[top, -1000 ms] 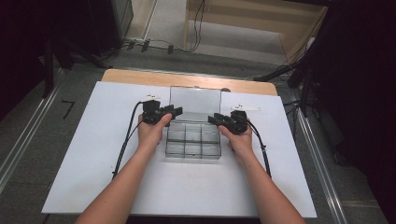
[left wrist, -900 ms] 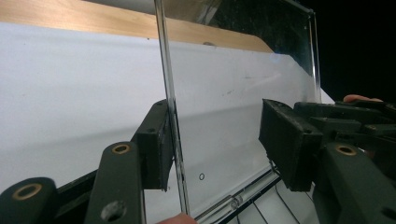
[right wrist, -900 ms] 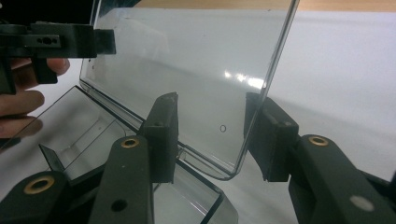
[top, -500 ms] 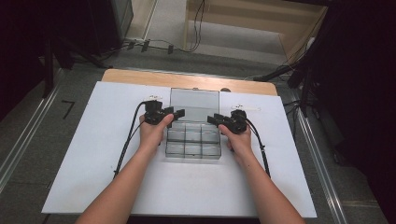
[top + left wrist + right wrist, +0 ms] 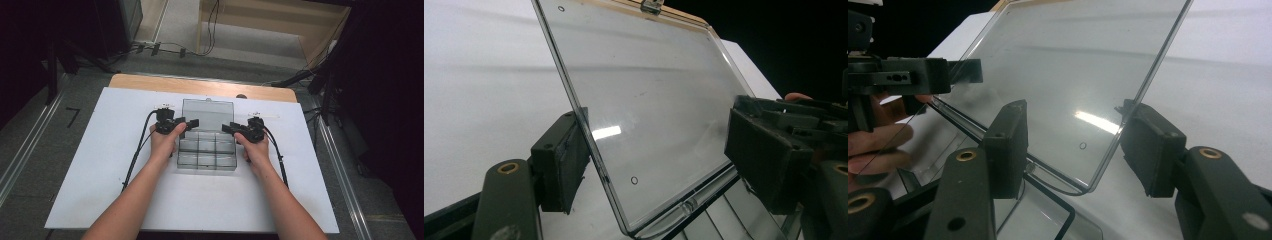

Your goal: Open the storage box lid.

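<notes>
High view: clear box lid [image 5: 208, 115] raised between left hand-held gripper [image 5: 186, 123] and right hand-held gripper [image 5: 229, 127] (jaws just opening, unclamped).

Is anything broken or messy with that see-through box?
Nothing stands out. The clear box sits straight on the white mat, its lid tipped open and uncracked, compartments looking empty. Both claws' jaws have just been opening, the lid's side edges between them.

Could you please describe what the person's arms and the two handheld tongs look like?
Both forearms are bare, no sleeves. The left tongs and right tongs are black, with blocky rectangular pads on arms fixed by brass-coloured eyelets. A black cable trails from each.
</notes>
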`<state>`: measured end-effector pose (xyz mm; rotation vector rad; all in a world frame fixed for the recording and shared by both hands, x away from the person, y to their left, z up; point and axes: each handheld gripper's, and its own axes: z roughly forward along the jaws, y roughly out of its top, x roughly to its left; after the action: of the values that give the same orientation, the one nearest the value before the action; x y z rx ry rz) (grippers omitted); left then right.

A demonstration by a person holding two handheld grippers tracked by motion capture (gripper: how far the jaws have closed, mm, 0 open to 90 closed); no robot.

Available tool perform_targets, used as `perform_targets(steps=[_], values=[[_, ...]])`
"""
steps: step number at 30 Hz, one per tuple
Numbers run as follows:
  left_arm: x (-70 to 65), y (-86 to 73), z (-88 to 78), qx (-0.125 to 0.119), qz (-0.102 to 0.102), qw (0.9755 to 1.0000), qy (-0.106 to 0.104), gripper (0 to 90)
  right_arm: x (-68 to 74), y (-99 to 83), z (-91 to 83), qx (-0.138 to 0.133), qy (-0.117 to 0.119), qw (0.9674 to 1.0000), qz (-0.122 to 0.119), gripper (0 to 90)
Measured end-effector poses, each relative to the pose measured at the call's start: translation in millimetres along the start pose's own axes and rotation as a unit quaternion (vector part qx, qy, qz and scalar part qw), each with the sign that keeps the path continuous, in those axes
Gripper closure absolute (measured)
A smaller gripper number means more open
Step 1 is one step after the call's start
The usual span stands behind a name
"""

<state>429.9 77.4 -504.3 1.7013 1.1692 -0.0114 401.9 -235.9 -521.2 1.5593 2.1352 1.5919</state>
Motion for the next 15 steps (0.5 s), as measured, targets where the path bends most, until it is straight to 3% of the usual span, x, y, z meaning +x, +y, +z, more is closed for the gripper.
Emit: perform_targets(steps=[15], values=[[-0.1,-1.6,1.5,0.017,-0.005,0.9998,-0.007,22.5,-1.4,-0.1,0.5,0.003,0.0,0.9999,0.013,39.7]])
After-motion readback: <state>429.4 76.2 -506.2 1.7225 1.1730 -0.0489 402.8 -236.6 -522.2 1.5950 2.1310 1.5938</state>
